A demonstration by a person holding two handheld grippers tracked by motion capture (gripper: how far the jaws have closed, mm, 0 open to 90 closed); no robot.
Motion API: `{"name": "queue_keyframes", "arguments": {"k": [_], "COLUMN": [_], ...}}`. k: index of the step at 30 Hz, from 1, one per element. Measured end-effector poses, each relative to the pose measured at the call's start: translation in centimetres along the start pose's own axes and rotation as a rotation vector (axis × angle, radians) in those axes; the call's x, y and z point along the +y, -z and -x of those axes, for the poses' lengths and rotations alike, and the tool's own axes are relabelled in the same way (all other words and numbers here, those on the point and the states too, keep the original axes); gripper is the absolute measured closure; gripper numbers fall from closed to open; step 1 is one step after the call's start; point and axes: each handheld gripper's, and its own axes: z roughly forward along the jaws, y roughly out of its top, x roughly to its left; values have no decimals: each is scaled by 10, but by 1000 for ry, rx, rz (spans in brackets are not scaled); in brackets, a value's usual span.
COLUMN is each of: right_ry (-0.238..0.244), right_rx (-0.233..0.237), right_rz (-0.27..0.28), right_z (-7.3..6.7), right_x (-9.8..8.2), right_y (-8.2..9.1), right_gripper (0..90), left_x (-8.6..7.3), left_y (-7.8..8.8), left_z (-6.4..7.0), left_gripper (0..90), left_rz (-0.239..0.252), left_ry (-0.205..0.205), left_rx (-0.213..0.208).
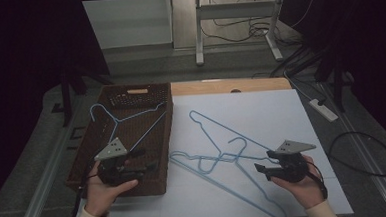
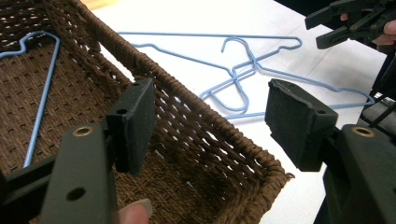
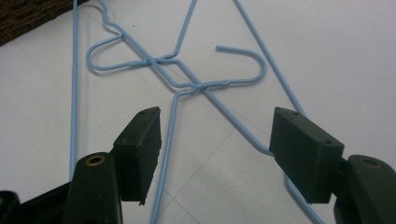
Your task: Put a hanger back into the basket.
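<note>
The right tool is held wide above the tangled blue hangers on the white tabletop. The left tool is held wide over the basket, where one hanger lies.

No legible text, label, brand, number or sign appears on any surface in the three views
</note>
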Motion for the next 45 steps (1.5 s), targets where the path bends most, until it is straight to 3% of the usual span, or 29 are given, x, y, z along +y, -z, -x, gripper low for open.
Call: {"name": "queue_keyframes", "arguments": {"k": [6, 10, 17, 27, 39, 45], "right_ry": [0, 16, 34, 50, 23, 25], "right_rx": [27, 46, 41, 42, 22, -7], "right_rz": [-46, -104, -165, -307, -439, -463], "right_z": [-4, -9, -12, -18, -22, -24], "right_x": [2, 5, 15, 30, 43, 44], "right_y": [-6, -16, -33, -63, -93, -95], "right_gripper": [341, 335, 331, 328, 517, 620], "left_x": [0, -1, -1, -3, -3, -4], "left_y": [-2, -4, -4, -5, -5, -6], "left_z": [0, 0, -1, -3, -4, -5], "left_gripper": [345, 345, 345, 345, 345, 345], "left_rz": [-6, -14, -14, -16, -19, -21], "left_ry": [-1, -2, 1, 13, 15, 16], "left_rx": [-1, -4, -6, -6, -4, -7]}}
